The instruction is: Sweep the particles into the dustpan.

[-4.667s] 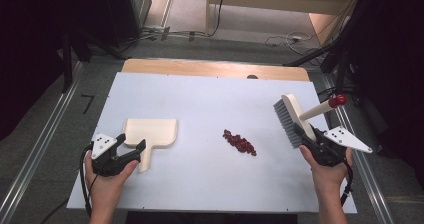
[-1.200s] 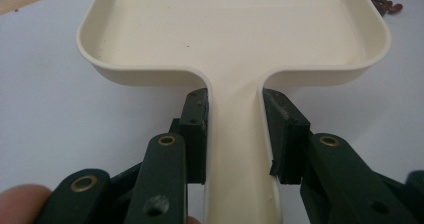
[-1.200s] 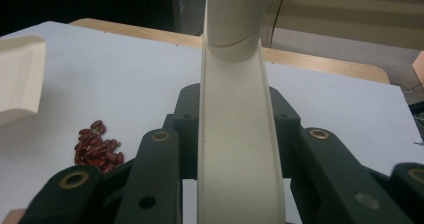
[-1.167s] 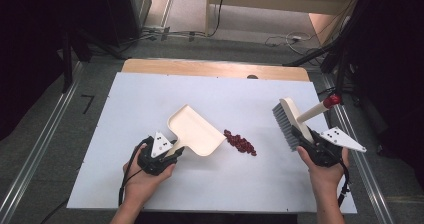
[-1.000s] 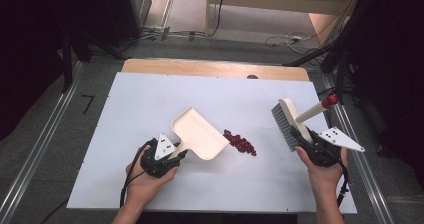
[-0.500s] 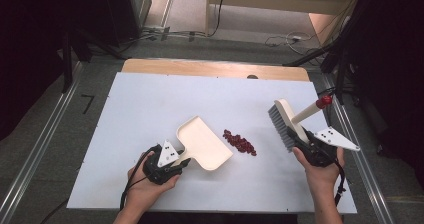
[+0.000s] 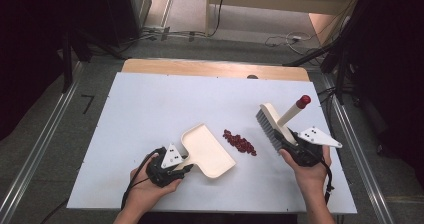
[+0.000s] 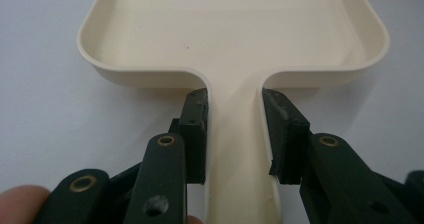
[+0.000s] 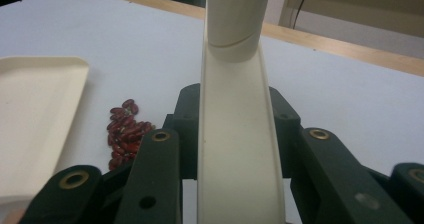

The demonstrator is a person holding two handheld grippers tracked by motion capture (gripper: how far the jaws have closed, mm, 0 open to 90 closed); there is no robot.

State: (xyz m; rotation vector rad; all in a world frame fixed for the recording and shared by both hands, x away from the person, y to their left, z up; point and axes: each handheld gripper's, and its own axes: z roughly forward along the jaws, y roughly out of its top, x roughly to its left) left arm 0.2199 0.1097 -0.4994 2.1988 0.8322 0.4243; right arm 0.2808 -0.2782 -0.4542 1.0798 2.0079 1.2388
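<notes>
A cream dustpan [image 7: 207, 151] lies on the white table [image 7: 150, 99] with its open mouth turned toward a small pile of red beans [image 7: 240, 142]. My left gripper [image 7: 186, 163] is shut on the dustpan's handle; in the left gripper view both pads press the sides of the handle [image 8: 234, 134] just below the pan [image 8: 235, 29]. My right gripper [image 7: 286, 140] is shut on a cream brush [image 7: 272, 126] with dark bristles and a red-tipped handle [image 7: 303, 101], held just right of the beans. The right gripper view shows the brush body [image 9: 232, 134] between the jaws, with the beans [image 9: 125, 131] and dustpan [image 9: 35, 114] to its left.
A wooden strip [image 7: 215, 68] runs along the table's far edge. Metal rails [image 7: 45, 144] flank the table on both sides, and cables [image 7: 295, 38] lie on the floor beyond. Bare white surface stretches behind the beans.
The dustpan has swung around and come closer to the near side of the beans. The right hand has carried the brush a little left toward the beans.
</notes>
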